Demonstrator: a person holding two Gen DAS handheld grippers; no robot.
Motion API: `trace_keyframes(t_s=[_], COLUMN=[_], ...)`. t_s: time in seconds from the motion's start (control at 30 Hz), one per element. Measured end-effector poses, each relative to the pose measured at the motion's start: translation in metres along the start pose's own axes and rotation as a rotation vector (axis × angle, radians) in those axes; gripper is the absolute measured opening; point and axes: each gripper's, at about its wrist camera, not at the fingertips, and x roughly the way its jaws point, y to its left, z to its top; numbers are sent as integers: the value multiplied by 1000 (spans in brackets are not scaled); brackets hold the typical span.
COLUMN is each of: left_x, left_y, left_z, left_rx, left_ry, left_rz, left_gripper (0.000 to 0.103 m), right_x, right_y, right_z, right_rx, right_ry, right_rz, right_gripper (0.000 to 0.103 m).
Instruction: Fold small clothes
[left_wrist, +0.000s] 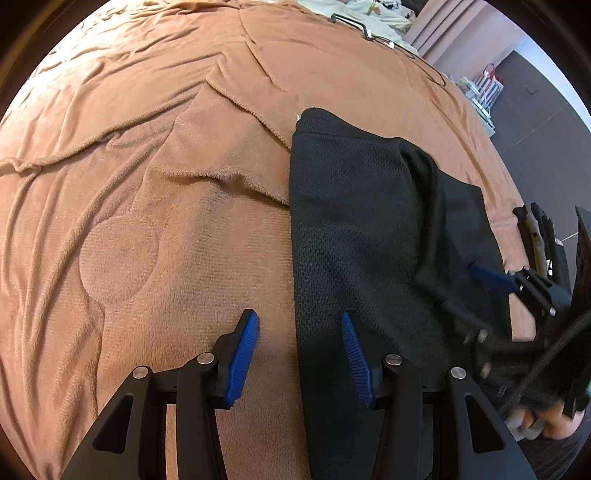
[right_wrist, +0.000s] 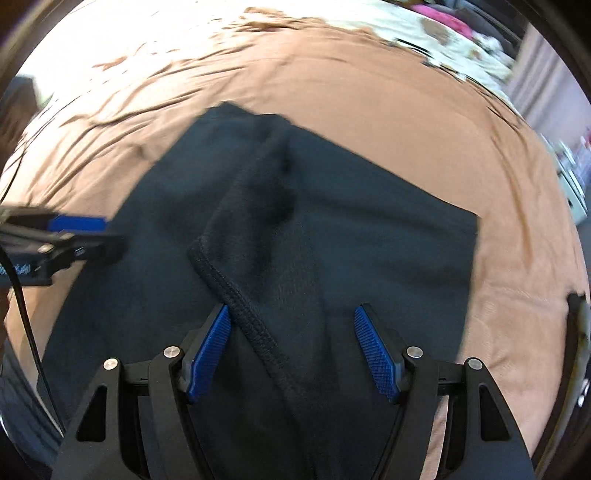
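My left claw (left_wrist: 299, 347) and right claw (right_wrist: 291, 343) are both apart and hold nothing. The black garment (left_wrist: 362, 221) lies on the brown blanket (left_wrist: 147, 147), partly folded I think; one flap with a stitched hem (right_wrist: 243, 306) needs flattening.

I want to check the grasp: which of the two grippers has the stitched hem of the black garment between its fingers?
The right gripper: the stitched hem runs between its open fingers. The left gripper only straddles the black garment at its plain edge.
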Motion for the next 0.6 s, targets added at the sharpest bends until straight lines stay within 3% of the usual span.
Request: trace_keyframes(t_s=[0.2, 0.37, 0.6], left_x=[1, -2, -10], left_y=[-1, -4, 2], left_z=[0, 4, 17], left_rx=[3, 10, -6], left_ry=[2, 5, -25], left_rz=[5, 0, -3], left_gripper=[49, 50, 50], right_x=[0, -6, -19], right_y=[-50, -97, -113], right_z=[-1, -11, -27], right_rx=[152, 332, 404], right_ry=[-1, -27, -79], right_rz=[-78, -27, 48], right_gripper=[67, 67, 68])
